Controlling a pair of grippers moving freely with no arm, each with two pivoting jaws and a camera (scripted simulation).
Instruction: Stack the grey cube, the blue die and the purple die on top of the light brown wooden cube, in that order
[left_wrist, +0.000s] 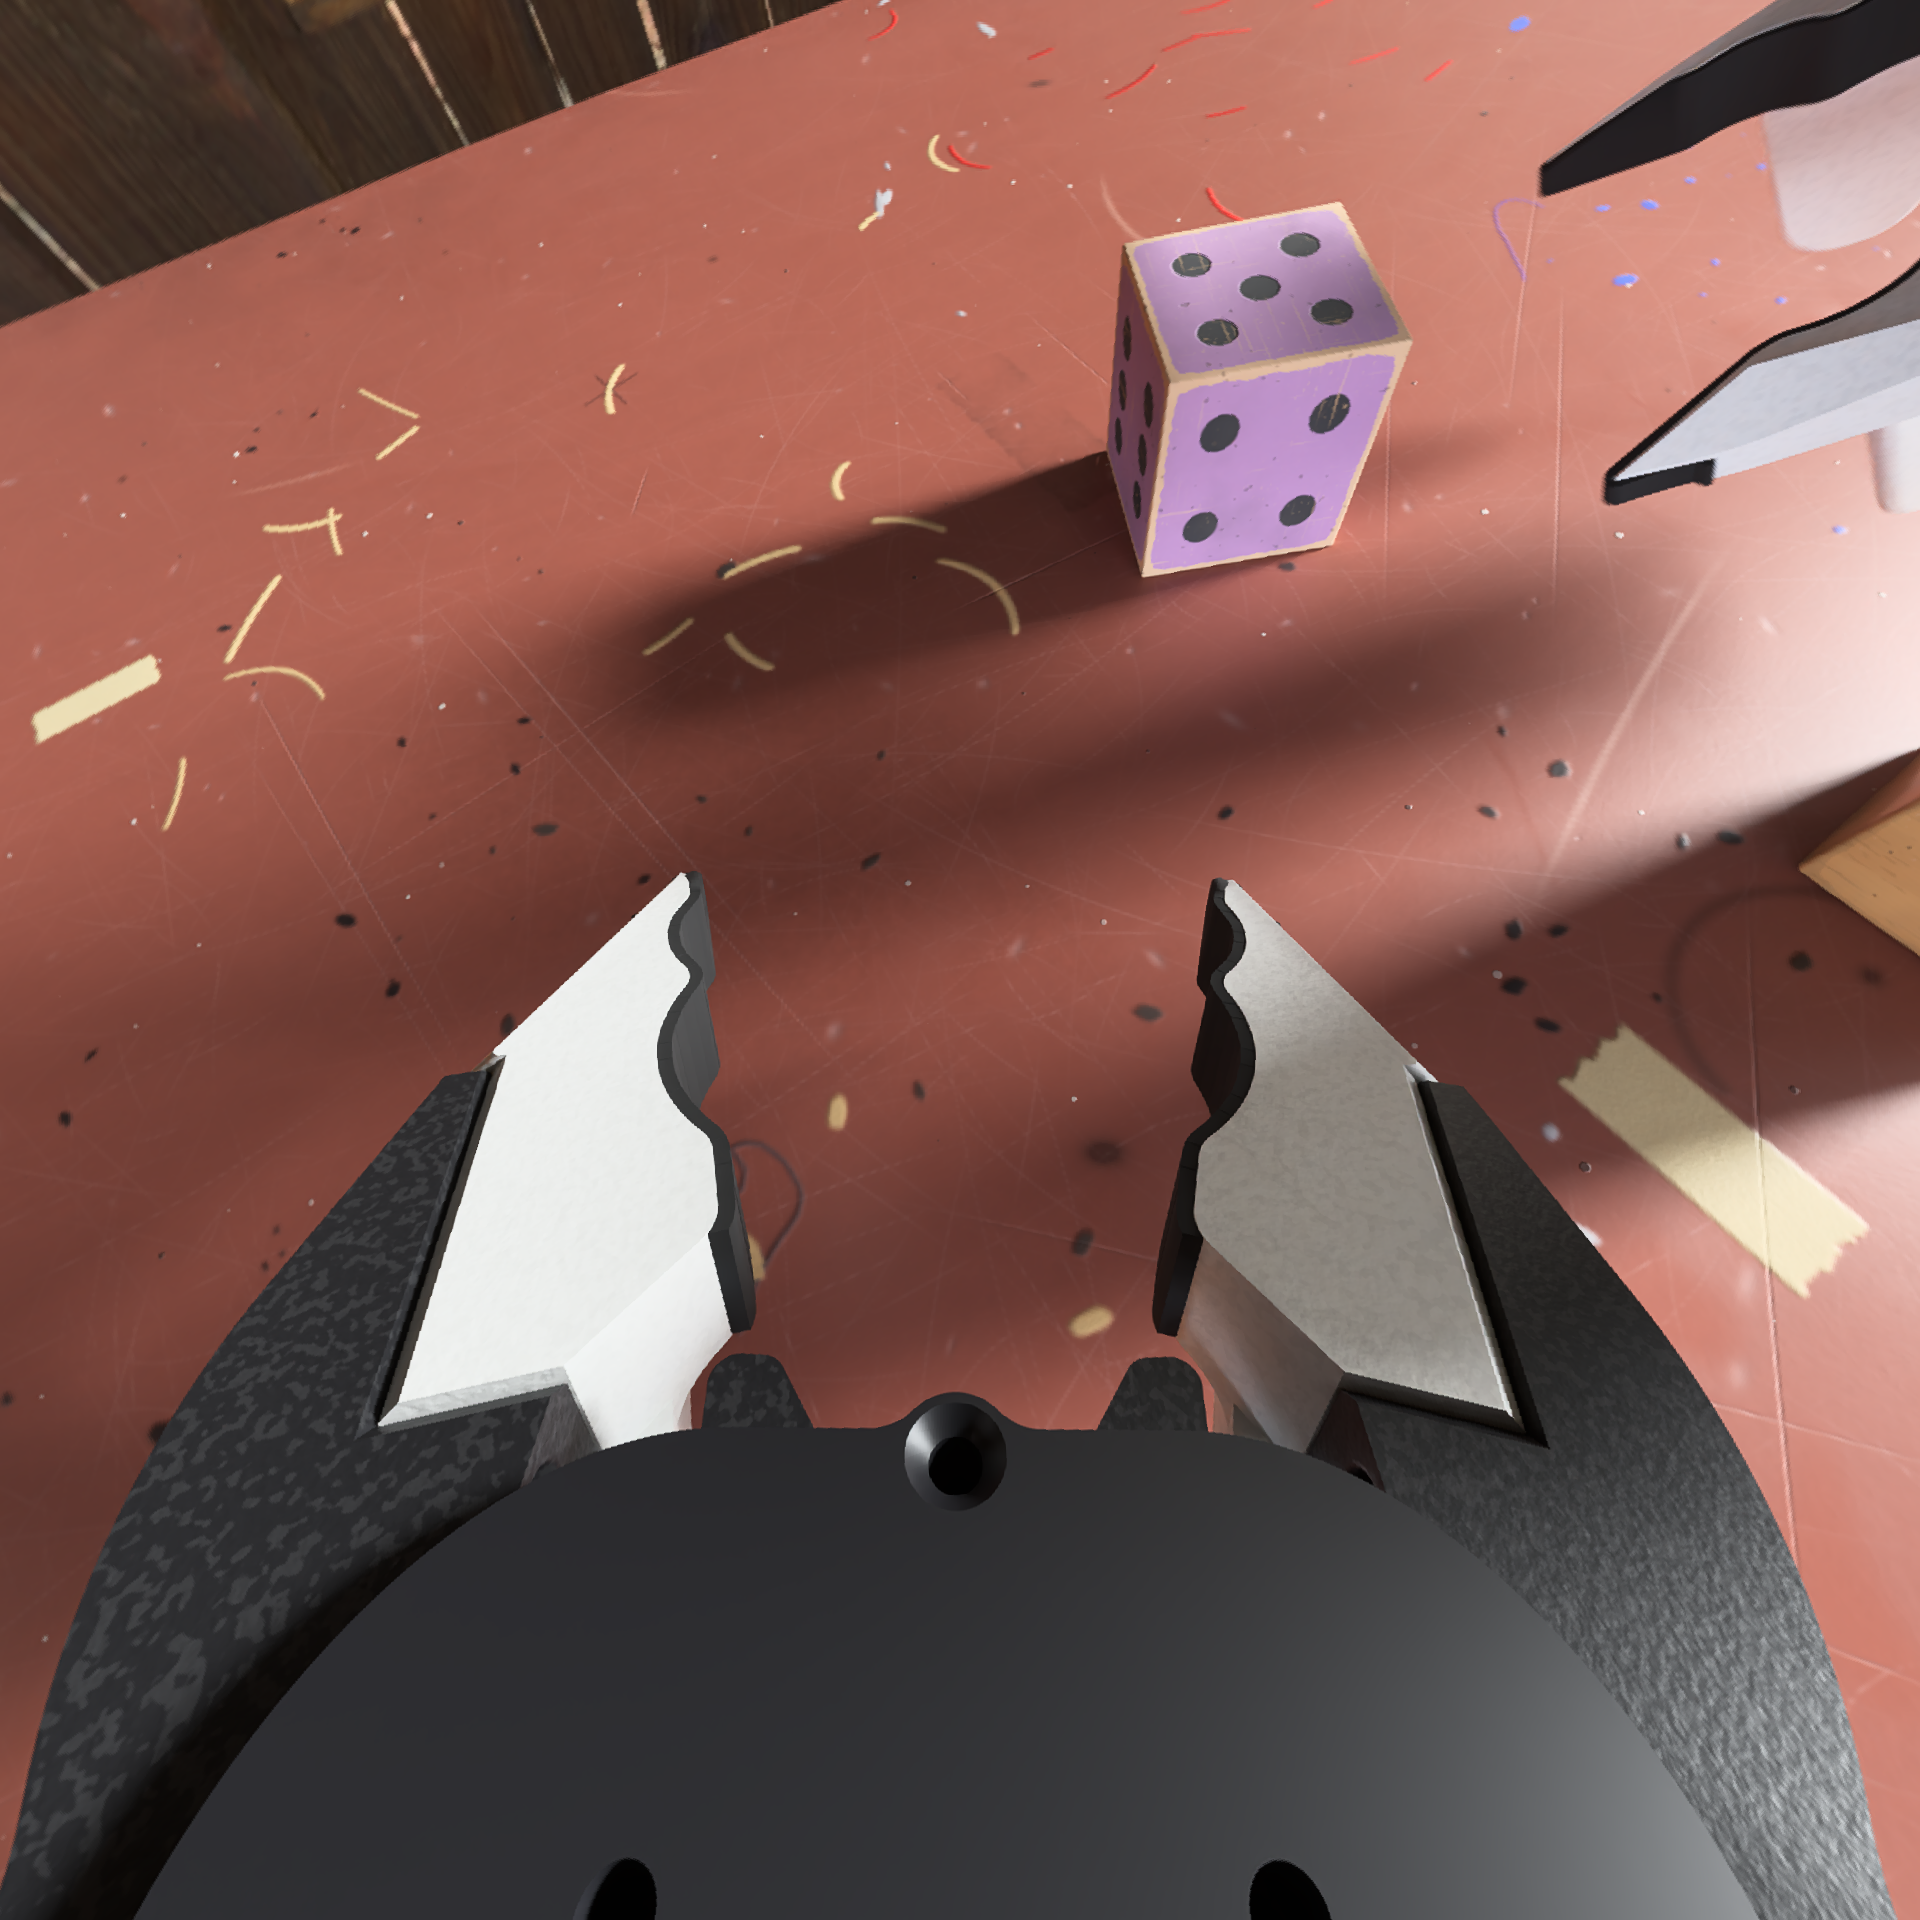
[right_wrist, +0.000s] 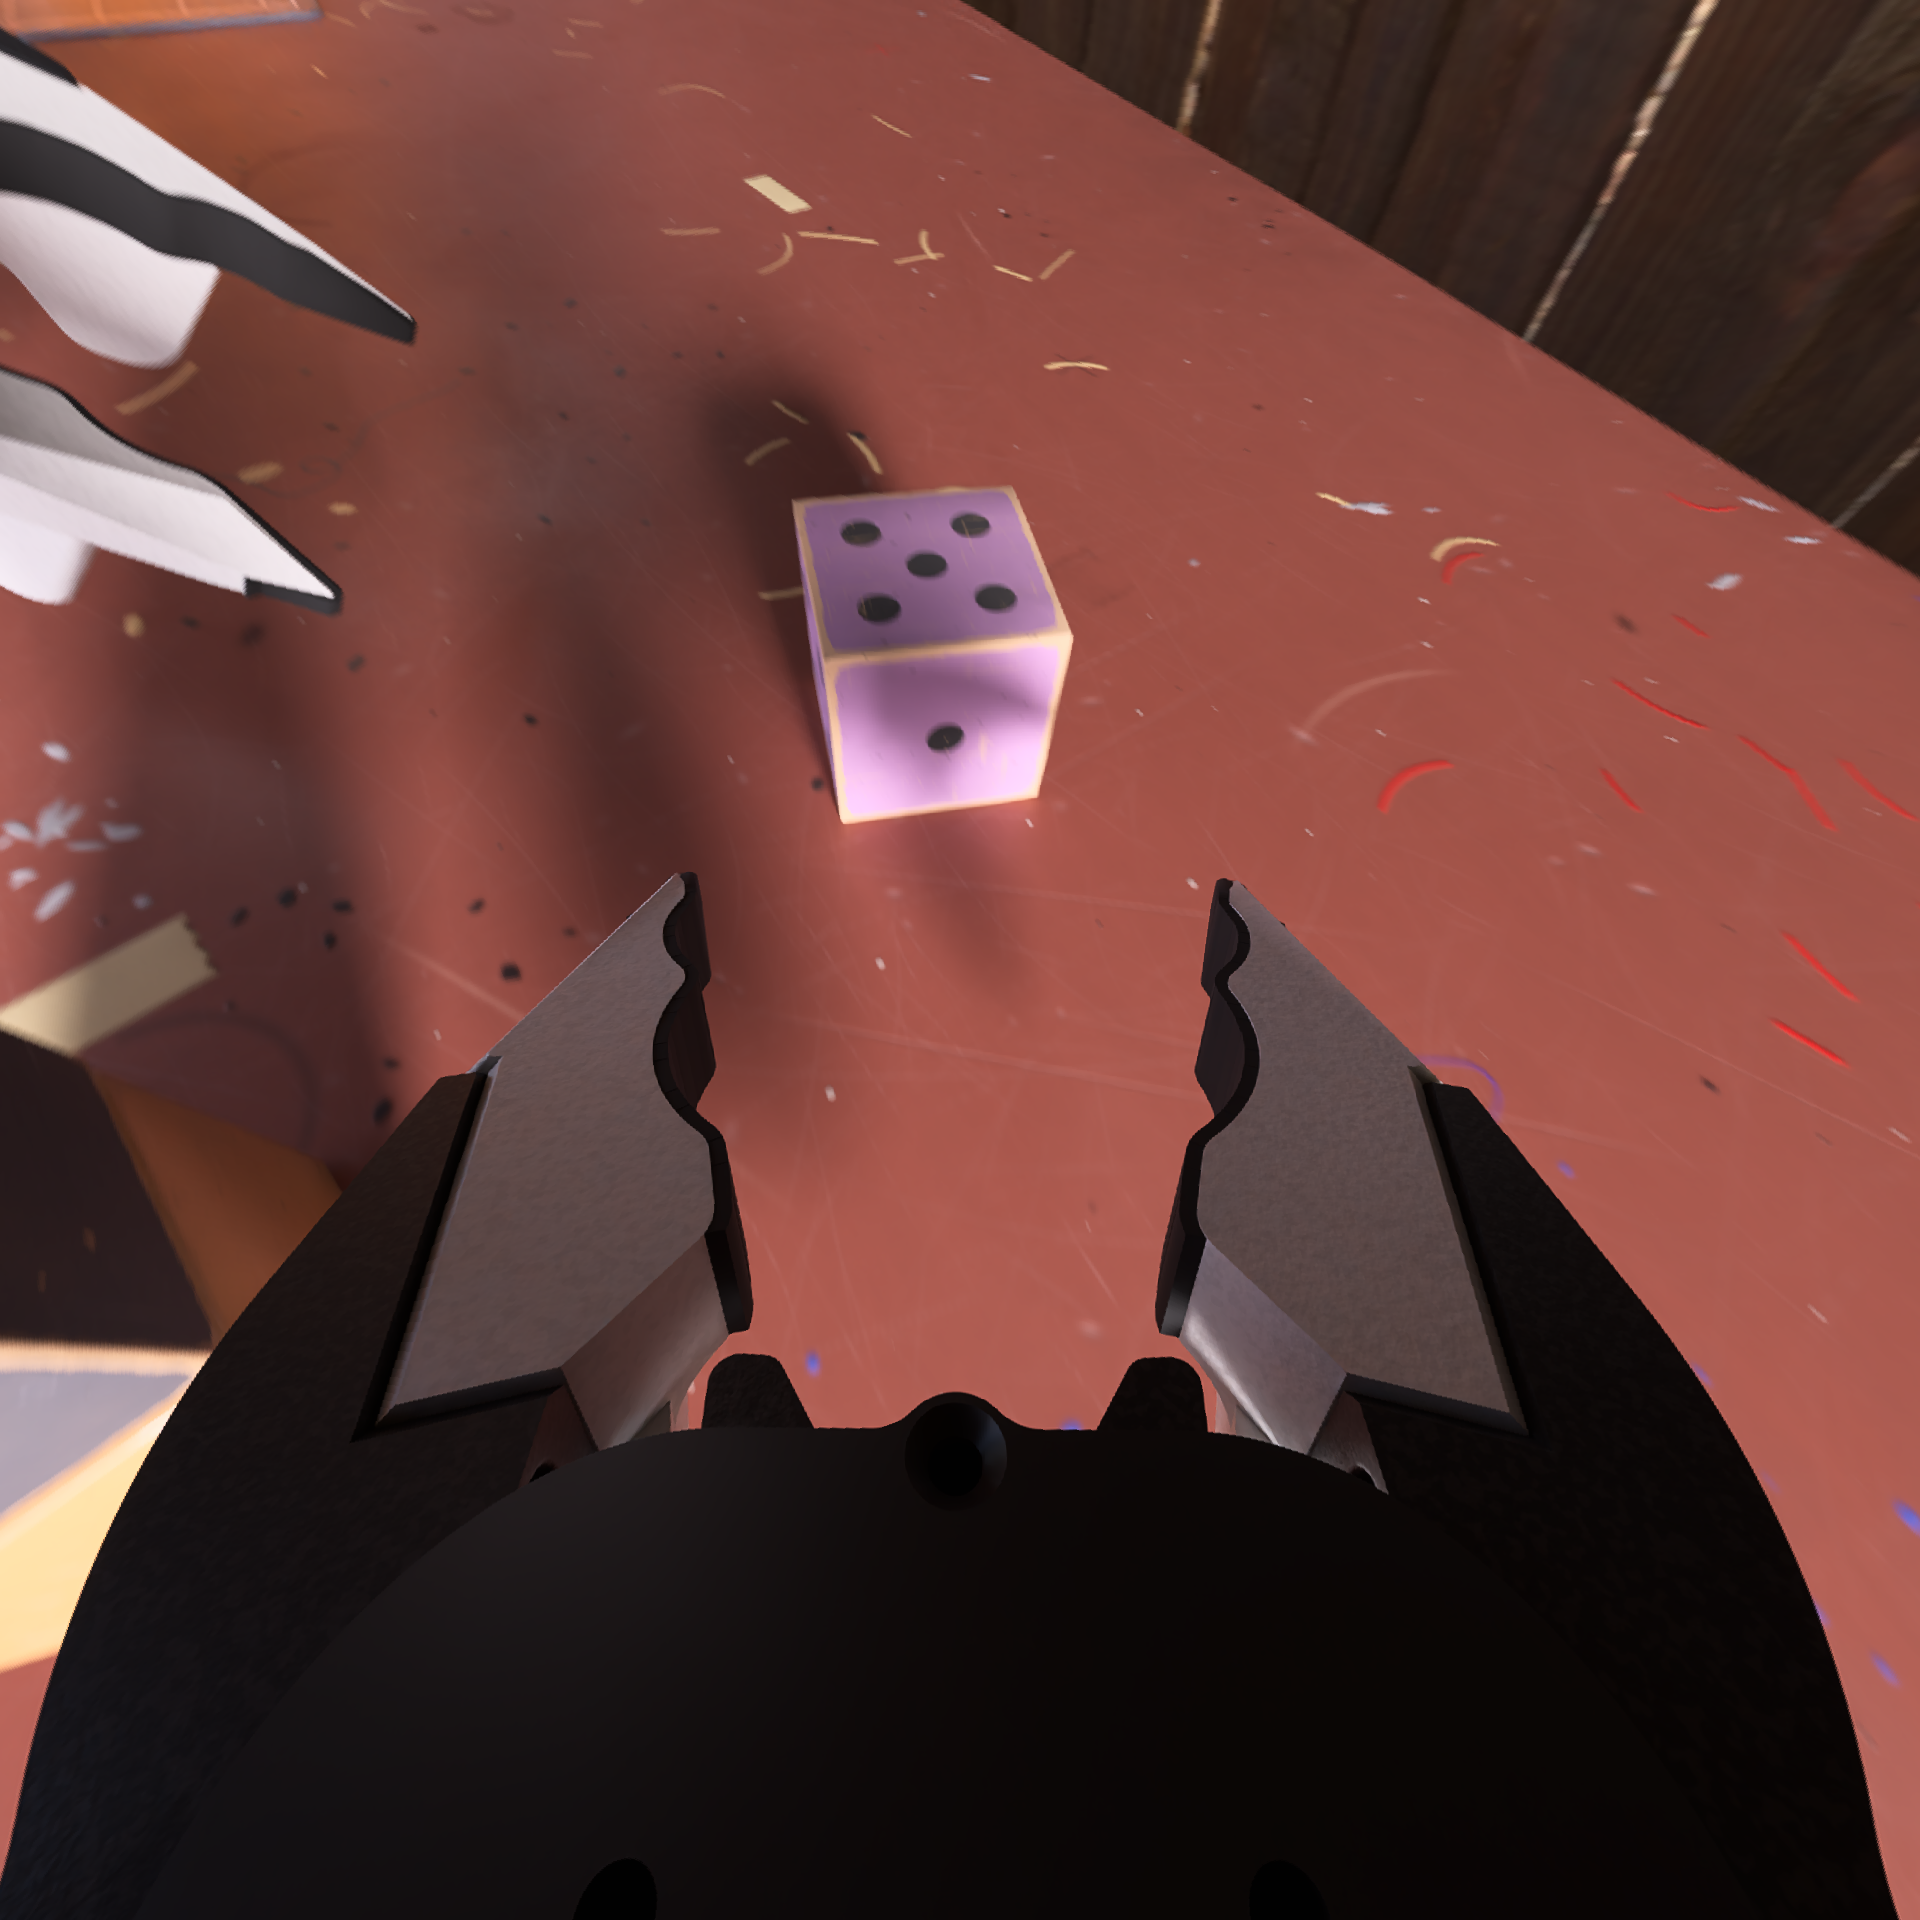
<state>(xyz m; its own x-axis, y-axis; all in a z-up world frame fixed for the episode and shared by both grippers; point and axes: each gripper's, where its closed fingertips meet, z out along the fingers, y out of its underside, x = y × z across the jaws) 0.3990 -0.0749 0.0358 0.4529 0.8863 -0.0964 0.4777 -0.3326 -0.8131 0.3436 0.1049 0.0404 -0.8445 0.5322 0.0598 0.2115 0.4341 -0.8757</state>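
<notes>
The purple die (left_wrist: 1257, 384) stands alone on the reddish table, five pips up; it also shows in the right wrist view (right_wrist: 935, 655). My left gripper (left_wrist: 956, 888) is open and empty, above the table and short of the die. My right gripper (right_wrist: 956, 888) is open and empty, with the die just ahead of its fingertips. Each gripper shows in the other's view, open: the right one (left_wrist: 1576, 335) and the left one (right_wrist: 374, 468). A corner of the light brown wooden cube (left_wrist: 1870, 873) shows at the right edge. The grey cube and blue die cannot be made out.
Blurred tan, dark and grey block faces (right_wrist: 94, 1351) sit at the left edge of the right wrist view. Strips of tape (left_wrist: 1714, 1164) lie on the table. The table edge (left_wrist: 416, 156) runs along the far side, over dark floorboards (right_wrist: 1558, 156).
</notes>
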